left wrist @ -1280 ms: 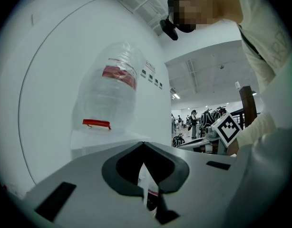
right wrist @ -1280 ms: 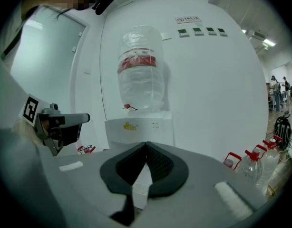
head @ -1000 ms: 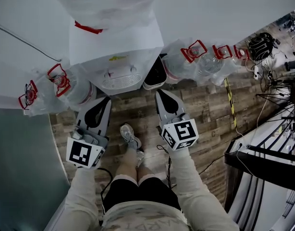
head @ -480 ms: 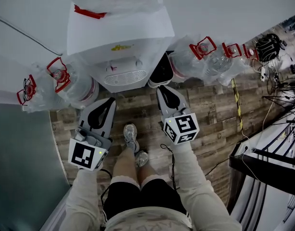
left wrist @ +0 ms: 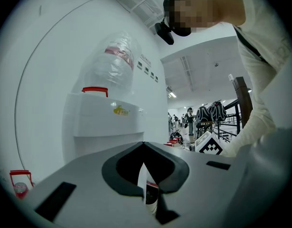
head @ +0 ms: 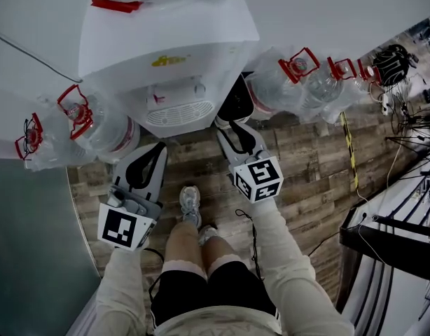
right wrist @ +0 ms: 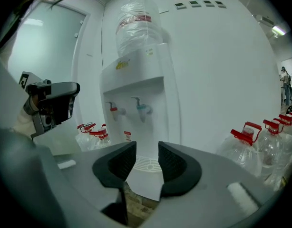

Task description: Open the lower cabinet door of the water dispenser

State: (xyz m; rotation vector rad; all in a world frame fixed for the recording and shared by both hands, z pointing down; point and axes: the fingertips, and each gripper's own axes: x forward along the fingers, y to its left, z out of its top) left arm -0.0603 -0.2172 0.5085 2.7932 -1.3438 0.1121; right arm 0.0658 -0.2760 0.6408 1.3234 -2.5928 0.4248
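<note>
The white water dispenser point(head: 166, 47) stands against the wall, with its drip tray point(head: 174, 113) facing me. In the right gripper view the lower cabinet door point(right wrist: 145, 184) shows as a plain white panel under the drip tray point(right wrist: 148, 164). My right gripper point(head: 227, 126) hangs low, just in front of the dispenser's right side. Its jaws have just been opening and stand apart with nothing between them point(right wrist: 147, 148). My left gripper point(head: 155, 148) is shut and empty, below the tray's left corner and off the dispenser point(left wrist: 103, 118).
Large water bottles with red handles crowd both sides of the dispenser point(head: 82, 121) point(head: 299, 75). A black bin point(head: 236, 100) stands right of it. The person's feet point(head: 190, 205) rest on the wooden floor. A grey panel point(head: 26, 243) is at left, with railings and cables point(head: 397, 236) at right.
Both grippers have sunk toward the floor as the person bends down. The right gripper has drawn closer to the dispenser's front, and the dispenser fills more of the head view.
</note>
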